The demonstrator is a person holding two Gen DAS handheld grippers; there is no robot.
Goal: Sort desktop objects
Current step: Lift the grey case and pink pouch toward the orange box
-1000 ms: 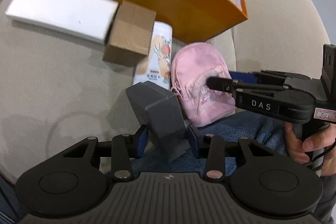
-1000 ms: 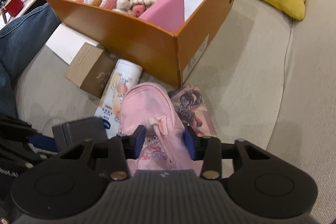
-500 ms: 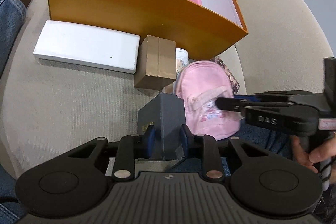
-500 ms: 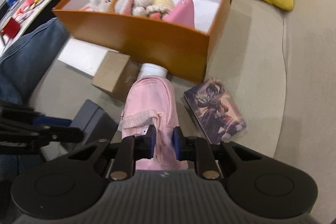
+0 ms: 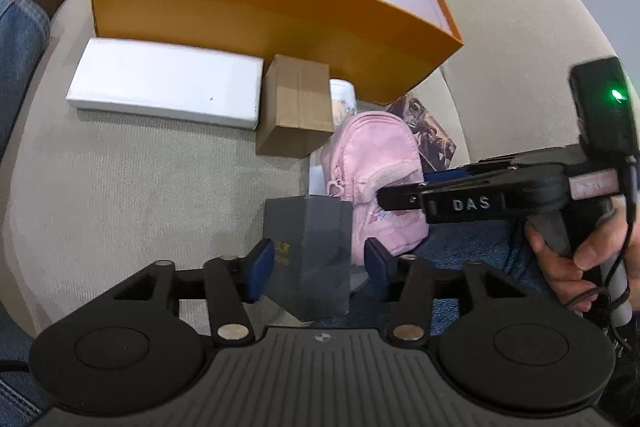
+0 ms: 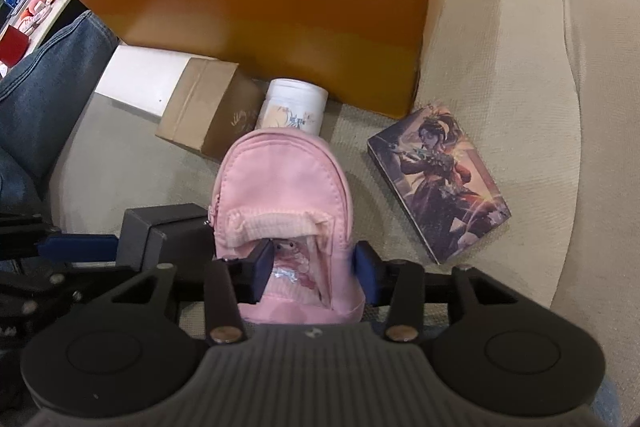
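Note:
A dark grey box (image 5: 308,239) stands on end between the jaws of my left gripper (image 5: 319,265). The jaws are opening, and a gap shows at the right pad. The small pink backpack (image 6: 280,179) lies flat on the beige sofa, its lower end between the jaws of my right gripper (image 6: 312,273). Those jaws are opening too, and the pads sit at the bag's sides without squeezing it. In the left wrist view the right gripper (image 5: 384,193) reaches in from the right over the pink backpack (image 5: 376,155). The grey box (image 6: 160,231) stands just left of the bag.
An orange box (image 6: 280,15) with soft toys stands behind. Against its front are a white flat box (image 5: 168,87), a brown carton (image 5: 296,107) and a white canister (image 6: 294,105). An illustrated card box (image 6: 440,187) lies to the right, with a jeans-clad leg (image 6: 36,87) on the left.
Half a second ago the left jaws were shut on the grey box and the right jaws pinched the backpack's fabric. Both pairs of jaws have since spread wide.

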